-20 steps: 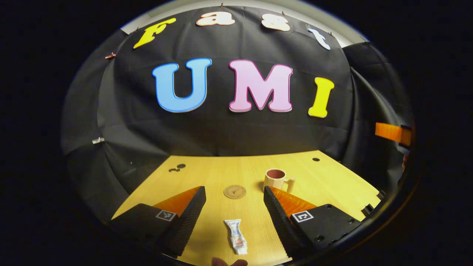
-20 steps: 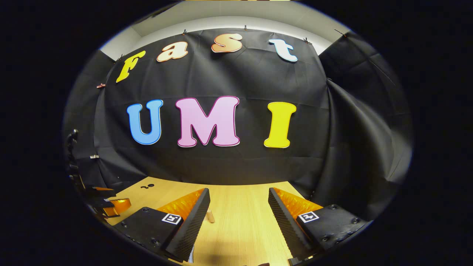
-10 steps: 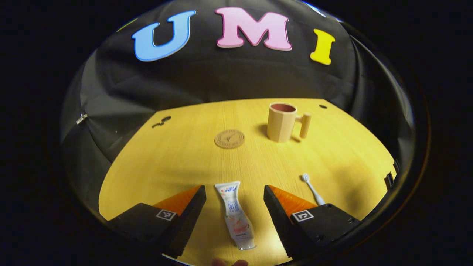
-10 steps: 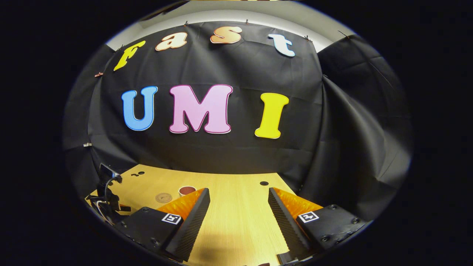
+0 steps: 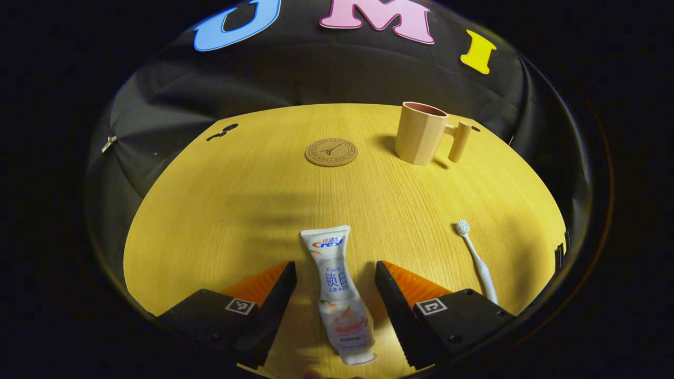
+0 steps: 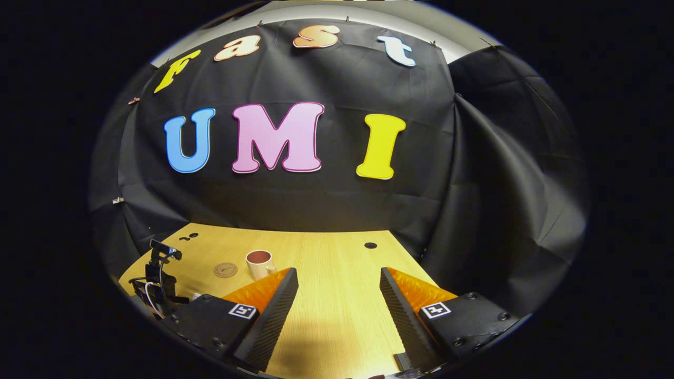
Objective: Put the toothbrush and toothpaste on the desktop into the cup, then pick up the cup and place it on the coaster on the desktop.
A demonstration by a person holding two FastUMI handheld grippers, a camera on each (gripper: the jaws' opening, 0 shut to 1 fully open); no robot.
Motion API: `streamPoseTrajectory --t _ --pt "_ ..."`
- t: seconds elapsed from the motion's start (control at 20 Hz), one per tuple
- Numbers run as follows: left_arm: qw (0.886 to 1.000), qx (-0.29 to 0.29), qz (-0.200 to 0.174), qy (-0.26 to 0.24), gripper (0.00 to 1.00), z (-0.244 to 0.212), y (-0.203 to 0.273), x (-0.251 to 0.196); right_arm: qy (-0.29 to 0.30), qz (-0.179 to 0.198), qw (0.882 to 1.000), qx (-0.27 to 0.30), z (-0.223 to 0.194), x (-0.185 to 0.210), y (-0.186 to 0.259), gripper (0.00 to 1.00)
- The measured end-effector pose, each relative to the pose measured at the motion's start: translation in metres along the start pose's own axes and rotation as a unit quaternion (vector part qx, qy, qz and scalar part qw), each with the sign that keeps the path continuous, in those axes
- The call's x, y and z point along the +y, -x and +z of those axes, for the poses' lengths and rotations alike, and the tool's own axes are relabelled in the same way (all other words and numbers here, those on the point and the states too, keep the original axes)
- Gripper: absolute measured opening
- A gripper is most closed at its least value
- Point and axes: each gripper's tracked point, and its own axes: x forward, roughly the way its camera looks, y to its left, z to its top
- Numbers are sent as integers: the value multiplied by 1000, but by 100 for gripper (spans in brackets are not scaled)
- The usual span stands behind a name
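Step in hand: toothpaste (image 5: pixel 339 295) pickup. Left claw (image 5: pixel 336 276) spread, straddling tube, not yet pinching; next, likely close. Right claw (image 6: pixel 338 281) spread, idle over tabletop (image 6: pixel 337 316).

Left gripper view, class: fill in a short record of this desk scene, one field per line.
Toothpaste: white plastic toothpaste tube flat on the wooden desktop, between the open left tongs, untouched
Toothbrush: white toothbrush lying right of tube
Cup: beige handled cup upright, far right
Coaster: round brown coaster, bare
Right tongs: open, holding nothing
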Motion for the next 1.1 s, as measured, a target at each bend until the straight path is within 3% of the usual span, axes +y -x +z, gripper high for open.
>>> streamPoseTrajectory --t 0.05,0.2,0.25,0.35,0.55,0.75,1.1 --pt "1000 0 -5 -4 94 1 -1 -2 0 4 1000 7 -4 4 -1 96" --pt "1000 1 -1 -9 74 0 -2 0 -14 33 998 42 -17 26 -8 96" --pt "1000 1 1 -5 57 0 -2 1 -20 46 997 56 -22 36 -10 96" --pt "1000 -1 -6 0 39 2 -3 1 -28 74 992 99 -42 58 -16 96" --pt "999 -13 -30 1 24 8 -3 4 -23 119 975 185 -96 99 -26 97" --pt "999 -32 -23 34 19 21 20 16 2 159 953 260 -166 132 -41 98" --pt "994 -100 17 42 19 48 101 52 36 184 914 359 -278 125 -108 98"
